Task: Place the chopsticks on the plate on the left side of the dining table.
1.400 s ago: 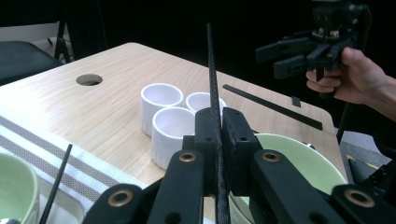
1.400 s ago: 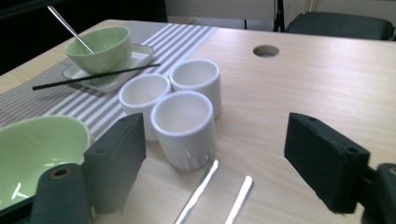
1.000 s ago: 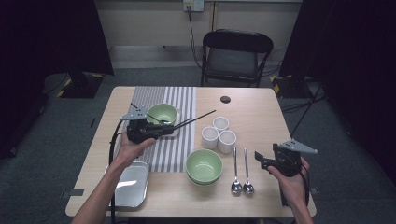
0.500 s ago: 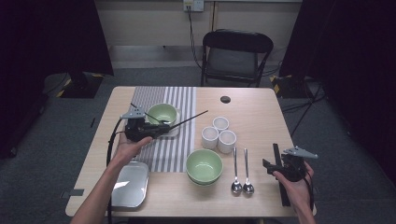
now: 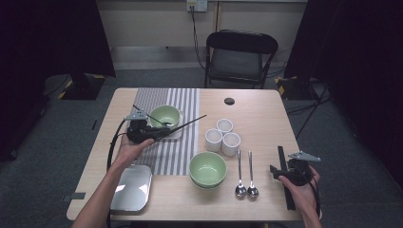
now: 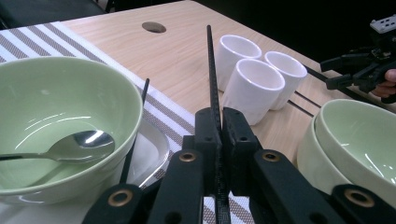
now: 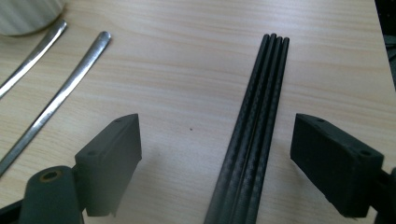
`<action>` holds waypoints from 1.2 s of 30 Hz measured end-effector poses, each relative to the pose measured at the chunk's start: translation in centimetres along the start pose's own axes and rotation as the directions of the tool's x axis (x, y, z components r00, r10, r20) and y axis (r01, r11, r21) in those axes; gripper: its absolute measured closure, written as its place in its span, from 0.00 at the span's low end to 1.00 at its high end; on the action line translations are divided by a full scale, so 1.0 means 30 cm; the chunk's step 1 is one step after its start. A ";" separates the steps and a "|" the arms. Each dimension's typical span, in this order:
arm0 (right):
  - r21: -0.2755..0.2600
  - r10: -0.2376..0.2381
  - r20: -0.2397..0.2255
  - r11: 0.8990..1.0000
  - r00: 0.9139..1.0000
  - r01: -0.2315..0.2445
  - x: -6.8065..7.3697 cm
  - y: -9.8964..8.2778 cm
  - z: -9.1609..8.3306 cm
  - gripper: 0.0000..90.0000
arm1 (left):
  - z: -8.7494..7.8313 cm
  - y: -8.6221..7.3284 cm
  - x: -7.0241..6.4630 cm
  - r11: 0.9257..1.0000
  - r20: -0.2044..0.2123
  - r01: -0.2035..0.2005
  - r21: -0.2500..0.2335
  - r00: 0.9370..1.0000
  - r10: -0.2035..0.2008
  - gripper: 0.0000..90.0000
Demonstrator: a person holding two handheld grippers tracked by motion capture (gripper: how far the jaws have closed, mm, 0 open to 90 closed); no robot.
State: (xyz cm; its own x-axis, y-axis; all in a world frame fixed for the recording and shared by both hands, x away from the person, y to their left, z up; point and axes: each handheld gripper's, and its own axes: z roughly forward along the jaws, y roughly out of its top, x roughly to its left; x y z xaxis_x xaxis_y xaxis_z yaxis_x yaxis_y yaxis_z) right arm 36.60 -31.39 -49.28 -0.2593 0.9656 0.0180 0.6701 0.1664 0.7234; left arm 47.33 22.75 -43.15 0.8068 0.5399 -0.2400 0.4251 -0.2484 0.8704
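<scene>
1. The left tongs are squeezed shut on one thin black chopstick. In the high view the stick pokes out to the right, over the striped mat.
2. The back part of that chopstick is hidden between the two black jaws, so its full length cannot be seen.
3. The right tongs are wide apart and hold nothing. A bundle of black chopsticks lies flat on the worktop between the jaws, nearer one jaw. The jaws do not touch it.
4. The bundle is cut off at the bottom of the right gripper view. In the high view the person's right hand covers part of it near the right edge of the worktop.
5. Just beside the left tongs stands a green bowl on a small tray. A spoon lies in it, with its handle cut off at the picture's edge.
6. Three white cups stand close together in the middle of the worktop.
7. Near the front is a stack of green bowls; how many cannot be told.
8. Two spoons lie side by side between that stack and the right tongs.
9. A metal tray lies at the front left, partly under the left arm.
</scene>
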 end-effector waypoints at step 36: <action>-0.023 -0.029 0.021 0.999 0.999 0.029 0.012 -0.023 0.009 0.17 | 0.084 -0.051 0.096 0.991 -0.063 0.039 0.127 0.998 -0.032 0.95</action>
State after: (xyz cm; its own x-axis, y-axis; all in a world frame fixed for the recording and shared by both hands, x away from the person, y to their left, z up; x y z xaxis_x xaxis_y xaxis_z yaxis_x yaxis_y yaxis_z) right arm 36.24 -31.11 -49.96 -0.2635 0.9645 -0.0176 0.6463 0.1901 0.7390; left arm 50.04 22.67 -46.26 0.7656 0.5968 -0.2400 0.5051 -0.3268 0.7988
